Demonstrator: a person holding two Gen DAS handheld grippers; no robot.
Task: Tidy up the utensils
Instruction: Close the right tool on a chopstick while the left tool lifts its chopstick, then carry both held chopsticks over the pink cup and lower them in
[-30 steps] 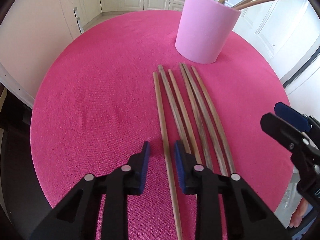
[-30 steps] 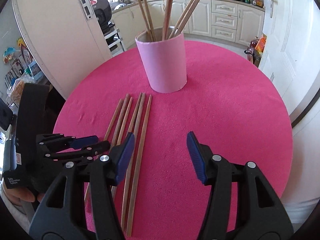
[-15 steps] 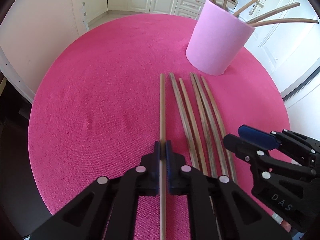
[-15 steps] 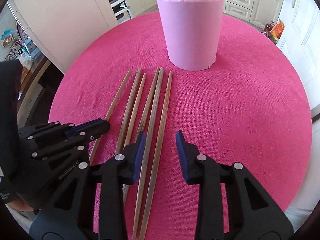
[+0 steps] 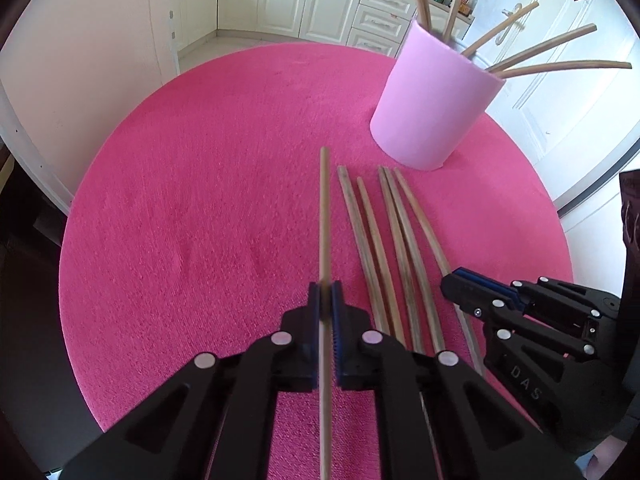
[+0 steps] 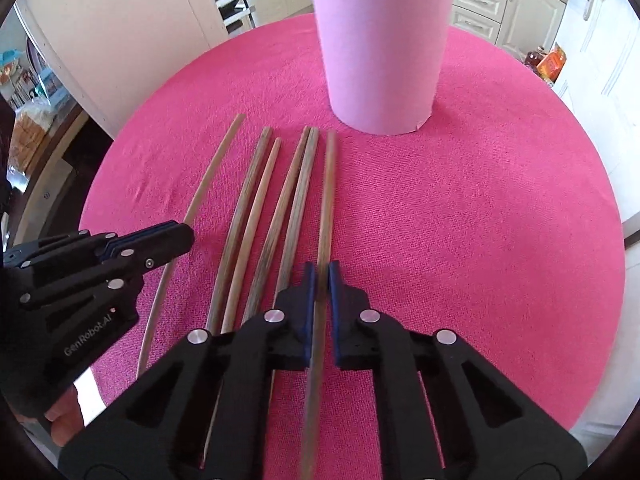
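Several wooden chopsticks (image 5: 374, 240) lie side by side on a round table under a pink cloth (image 5: 200, 208). My left gripper (image 5: 325, 298) is shut on the leftmost chopstick (image 5: 324, 208), which runs straight out between the pads. My right gripper (image 6: 322, 276) is shut on the rightmost chopstick (image 6: 328, 192). Behind the row stands a pink cup (image 6: 380, 52) with several chopsticks sticking out of it (image 5: 532, 50). Each gripper shows in the other's view: the right gripper (image 5: 456, 282) at the right, the left gripper (image 6: 182, 236) at the left. Whether either stick is off the cloth I cannot tell.
The cloth (image 6: 480, 220) is bare to the right of the row and on the left half of the table. Cream kitchen cabinets (image 5: 312, 4) and a white door (image 6: 592, 20) stand beyond the table. A person's fingers (image 6: 64, 420) show under the left gripper.
The left gripper closed on the leftmost chopstick and drew it slightly away from the others. The right gripper came down over the row and closed on the rightmost chopstick.
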